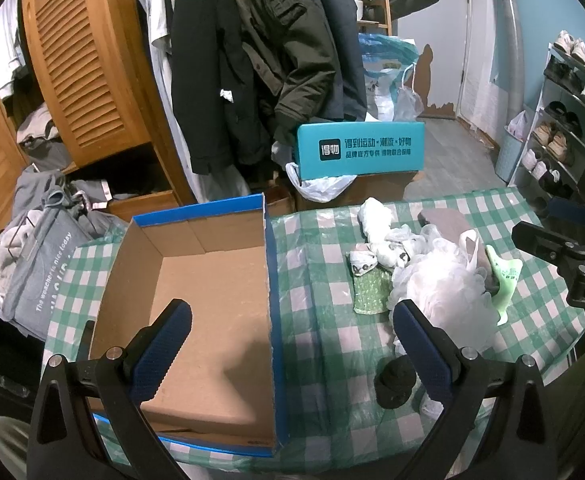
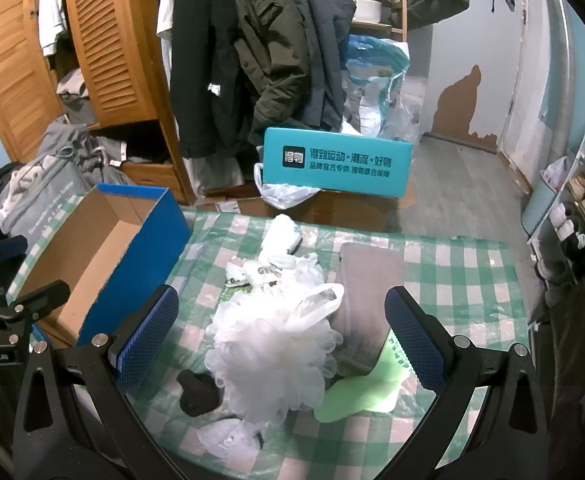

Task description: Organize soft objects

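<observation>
An empty blue cardboard box [image 1: 196,304] sits on the left of the green checked table [image 1: 320,344]; it also shows in the right wrist view [image 2: 104,256]. My left gripper [image 1: 292,332] is open, straddling the box's right wall. A pile of soft things lies to the right: a white mesh bath pouf [image 2: 268,356], a black sock [image 2: 198,392], a green bag [image 2: 356,396], a grey cloth [image 2: 368,296], rolled white socks [image 2: 282,234] and a green sponge cloth [image 1: 368,292]. My right gripper [image 2: 280,336] is open, above the pouf.
Coats [image 1: 252,52] hang behind the table beside a wooden wardrobe [image 1: 88,64]. A teal box [image 1: 360,150] stands on cartons on the floor. A shoe rack [image 1: 564,112] is at the right. A grey clothes heap [image 1: 40,240] lies left of the table.
</observation>
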{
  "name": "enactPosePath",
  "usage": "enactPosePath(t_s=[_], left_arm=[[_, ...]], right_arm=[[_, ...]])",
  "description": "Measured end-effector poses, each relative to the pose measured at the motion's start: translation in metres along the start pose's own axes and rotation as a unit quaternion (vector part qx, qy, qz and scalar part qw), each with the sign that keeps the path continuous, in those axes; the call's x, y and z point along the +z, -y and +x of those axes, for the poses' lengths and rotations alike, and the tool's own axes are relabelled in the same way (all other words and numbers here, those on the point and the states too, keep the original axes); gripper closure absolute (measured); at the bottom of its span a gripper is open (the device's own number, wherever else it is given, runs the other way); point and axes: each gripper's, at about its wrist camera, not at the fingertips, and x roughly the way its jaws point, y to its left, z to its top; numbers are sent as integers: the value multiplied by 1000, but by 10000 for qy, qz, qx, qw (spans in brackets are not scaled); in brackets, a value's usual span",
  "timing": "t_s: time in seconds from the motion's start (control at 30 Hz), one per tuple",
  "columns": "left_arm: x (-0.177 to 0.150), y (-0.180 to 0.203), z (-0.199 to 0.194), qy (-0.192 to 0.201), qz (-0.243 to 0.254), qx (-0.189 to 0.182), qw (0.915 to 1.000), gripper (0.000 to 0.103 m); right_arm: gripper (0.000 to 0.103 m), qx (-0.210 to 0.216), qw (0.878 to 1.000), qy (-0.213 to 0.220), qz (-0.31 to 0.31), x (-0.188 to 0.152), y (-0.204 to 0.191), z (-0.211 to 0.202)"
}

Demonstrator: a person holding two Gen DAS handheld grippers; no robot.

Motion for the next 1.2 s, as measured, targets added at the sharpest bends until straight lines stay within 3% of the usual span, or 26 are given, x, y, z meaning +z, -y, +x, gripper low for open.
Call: enactPosePath(t_s=[0.83, 1.2], left_arm=[[0, -2, 1, -5, 13, -14, 10000, 1], [-17, 11, 4, -40, 45, -44, 10000, 1]], right_arm=[[2, -5, 10000, -30, -23, 0, -1, 0], [2, -21, 10000, -53, -28, -3, 2, -1]])
